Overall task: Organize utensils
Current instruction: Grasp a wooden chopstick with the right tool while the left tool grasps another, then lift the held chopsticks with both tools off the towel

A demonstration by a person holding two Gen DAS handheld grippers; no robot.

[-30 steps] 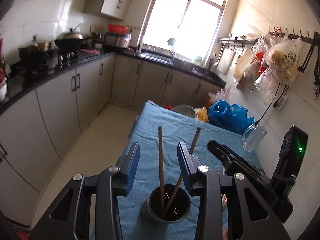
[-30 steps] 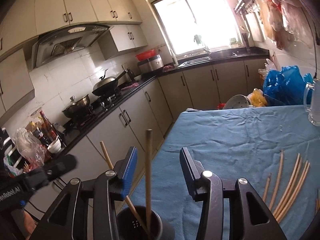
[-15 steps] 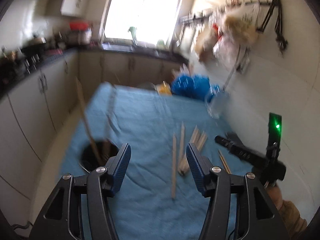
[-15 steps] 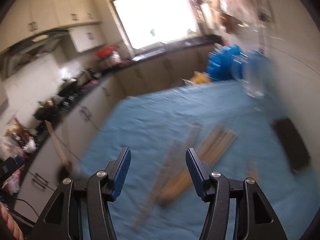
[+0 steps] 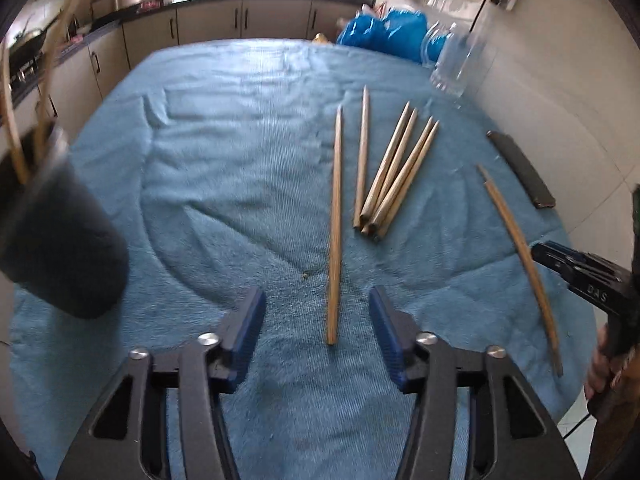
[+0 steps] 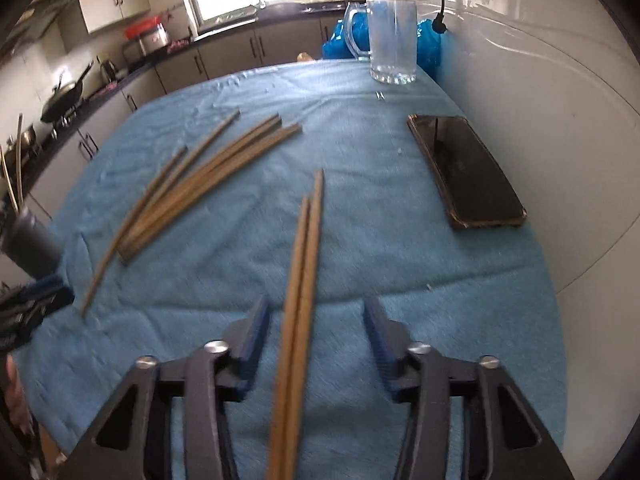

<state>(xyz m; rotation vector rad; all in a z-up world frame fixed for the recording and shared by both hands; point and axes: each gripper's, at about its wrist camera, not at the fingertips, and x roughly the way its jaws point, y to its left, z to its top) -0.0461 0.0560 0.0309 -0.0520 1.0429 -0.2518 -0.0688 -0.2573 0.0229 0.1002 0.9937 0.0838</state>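
Blue-towelled table (image 5: 224,168) in kitchen with grey cabinets (image 6: 224,60), window beyond. Chopsticks (image 5: 394,176) loose near right edge; holder (image 5: 52,240) at left edge. Left gripper (image 5: 316,320) and right gripper (image 6: 316,328) closing, unclenched, each straddling chopsticks.

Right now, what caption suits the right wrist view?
Open right gripper over two chopsticks on a blue cloth.
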